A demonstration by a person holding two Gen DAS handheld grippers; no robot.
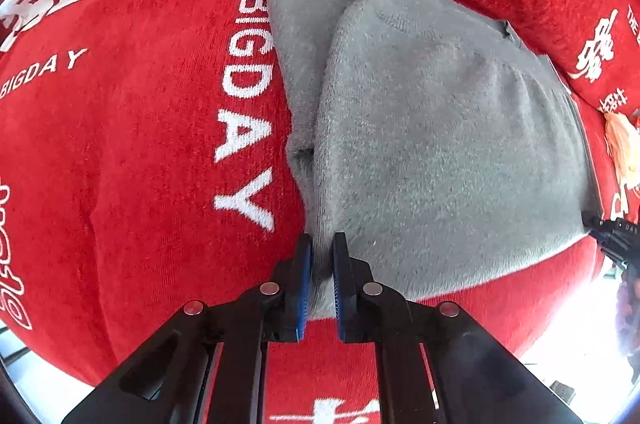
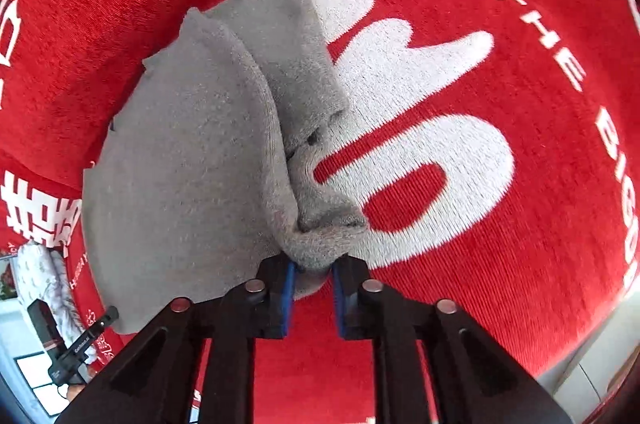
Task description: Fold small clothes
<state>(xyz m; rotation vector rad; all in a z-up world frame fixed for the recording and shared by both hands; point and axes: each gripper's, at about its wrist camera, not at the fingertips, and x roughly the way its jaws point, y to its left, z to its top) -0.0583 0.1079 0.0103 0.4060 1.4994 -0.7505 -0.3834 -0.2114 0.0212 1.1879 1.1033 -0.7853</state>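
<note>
Grey garment point(image 1: 440, 144) lies folded on my red cloth point(image 1: 140, 144), lettered "THE BIGDAY" in white. My left gripper point(image 1: 322, 280) and right gripper point(image 2: 313, 294) each pinch its near edge.

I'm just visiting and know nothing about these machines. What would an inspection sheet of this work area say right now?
Surface: red cloth with white lettering, including "THE BIGDAY", covers the work area.
Job's things: one grey fuzzy garment, partly folded, layers overlapping.
Clutter: a pale orange item at the edge in the left wrist view; a white patterned cloth at the edge in the right wrist view.
Grippers: left gripper pinches one corner of the garment; right gripper pinches a bunched corner.
Cables: nothing seen.
Surroundings: bright, blurred; too unclear to identify.
</note>
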